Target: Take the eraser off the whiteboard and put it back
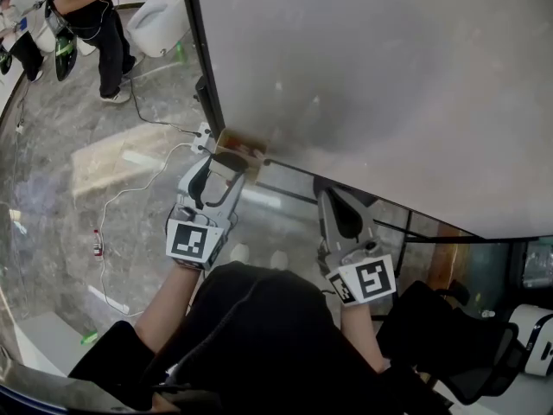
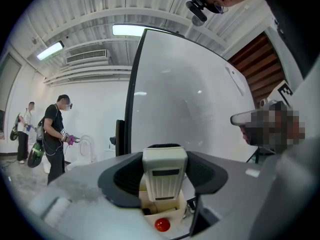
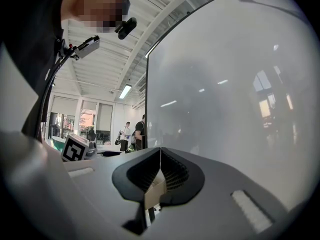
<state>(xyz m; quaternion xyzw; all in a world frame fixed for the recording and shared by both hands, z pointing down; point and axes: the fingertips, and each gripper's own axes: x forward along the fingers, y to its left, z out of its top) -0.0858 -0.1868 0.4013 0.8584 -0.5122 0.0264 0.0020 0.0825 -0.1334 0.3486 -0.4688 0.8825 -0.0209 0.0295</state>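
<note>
The whiteboard [image 1: 371, 76] fills the upper right of the head view and stands close ahead in both gripper views [image 2: 185, 109] [image 3: 230, 94]. My left gripper [image 1: 226, 166] [image 2: 165, 156] is shut on the cream eraser [image 2: 165, 174], held upright, its dark felt edge showing at the top. Just beyond it, at the board's lower left corner, is a small cream box [image 1: 244, 143] [image 2: 159, 204] with a red round thing [image 2: 161, 225] in it. My right gripper [image 1: 331, 197] [image 3: 160, 153] is shut and holds nothing, close to the board's lower edge.
A person in black [image 1: 95, 15] [image 2: 57, 134] stands far off to the left, beside a white seat-like object [image 1: 160, 24]. White cables [image 1: 130, 188] trail over the grey floor. The board's black frame post [image 1: 205, 102] rises at its left edge. A black chair [image 1: 467, 344] sits lower right.
</note>
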